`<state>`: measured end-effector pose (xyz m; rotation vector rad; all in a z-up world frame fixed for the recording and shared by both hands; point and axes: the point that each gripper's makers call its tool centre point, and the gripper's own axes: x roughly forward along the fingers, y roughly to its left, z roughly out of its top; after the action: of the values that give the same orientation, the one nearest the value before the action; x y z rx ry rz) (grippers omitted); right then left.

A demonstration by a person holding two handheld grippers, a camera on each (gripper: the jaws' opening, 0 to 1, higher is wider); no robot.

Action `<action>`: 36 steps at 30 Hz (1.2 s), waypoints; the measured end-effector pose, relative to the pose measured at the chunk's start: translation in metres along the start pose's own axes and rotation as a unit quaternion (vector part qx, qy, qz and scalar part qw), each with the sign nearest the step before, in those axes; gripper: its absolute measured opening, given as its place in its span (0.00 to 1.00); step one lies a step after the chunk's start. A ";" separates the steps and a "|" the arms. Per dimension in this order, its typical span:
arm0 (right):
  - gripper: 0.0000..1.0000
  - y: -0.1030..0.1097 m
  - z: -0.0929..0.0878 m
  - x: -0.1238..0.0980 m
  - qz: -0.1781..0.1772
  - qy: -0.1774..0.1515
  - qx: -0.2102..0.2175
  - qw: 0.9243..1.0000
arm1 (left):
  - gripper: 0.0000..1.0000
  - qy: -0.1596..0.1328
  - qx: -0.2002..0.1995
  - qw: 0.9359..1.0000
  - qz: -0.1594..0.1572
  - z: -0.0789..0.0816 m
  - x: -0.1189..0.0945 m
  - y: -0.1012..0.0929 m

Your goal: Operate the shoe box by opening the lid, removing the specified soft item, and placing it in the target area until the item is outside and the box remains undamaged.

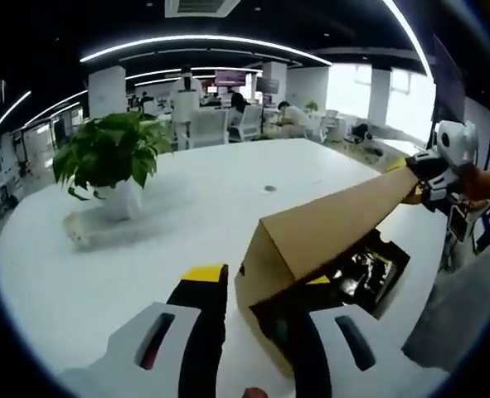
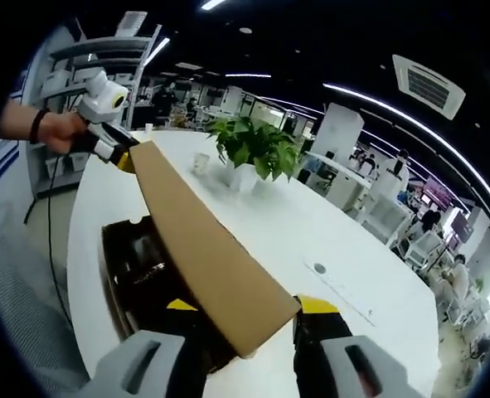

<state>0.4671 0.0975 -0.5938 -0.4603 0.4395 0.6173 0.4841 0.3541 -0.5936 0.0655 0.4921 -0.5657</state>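
While both claws [image 1: 249,286] [image 2: 249,308] pinch the raised lid [image 1: 336,220], box [image 1: 385,269] contents murky

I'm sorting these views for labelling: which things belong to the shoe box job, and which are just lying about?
Job:
cardboard lid, raised, gripped at both ends
shoe box, open, dark contents
left gripper
right gripper

Lying about:
potted plant
white table
small cup

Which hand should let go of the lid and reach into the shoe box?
Probably left, narrowly. Both grippers hold the lid by opposite ends, but the left gripper has the open box directly ahead, while the right gripper props the far end.
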 end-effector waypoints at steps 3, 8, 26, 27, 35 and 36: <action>0.35 -0.002 0.003 0.001 -0.002 -0.002 0.008 1.000 | 0.12 -0.006 -0.001 1.000 0.007 0.005 0.003 -0.001; 0.31 -0.009 0.002 0.004 -0.016 0.001 0.020 1.000 | 0.11 -0.010 -0.012 1.000 0.011 0.011 0.006 0.005; 0.04 -0.028 -0.023 0.008 -0.050 0.028 0.080 0.995 | 0.08 -0.014 -0.030 0.999 0.026 0.023 0.023 0.016; 0.03 -0.030 -0.023 0.009 -0.052 0.028 0.083 0.995 | 0.08 -0.014 -0.030 0.999 0.026 0.024 0.023 0.017; 0.01 -0.038 -0.021 0.016 -0.053 0.032 0.098 0.993 | 0.07 -0.013 -0.031 0.999 0.028 0.028 0.031 0.021; 0.01 -0.038 -0.021 0.016 -0.052 0.034 0.096 0.993 | 0.07 -0.013 -0.030 0.999 0.028 0.029 0.031 0.022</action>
<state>0.4979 0.0661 -0.6083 -0.3190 0.5302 0.4537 0.5309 0.3512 -0.5846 0.0140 0.4804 -0.4954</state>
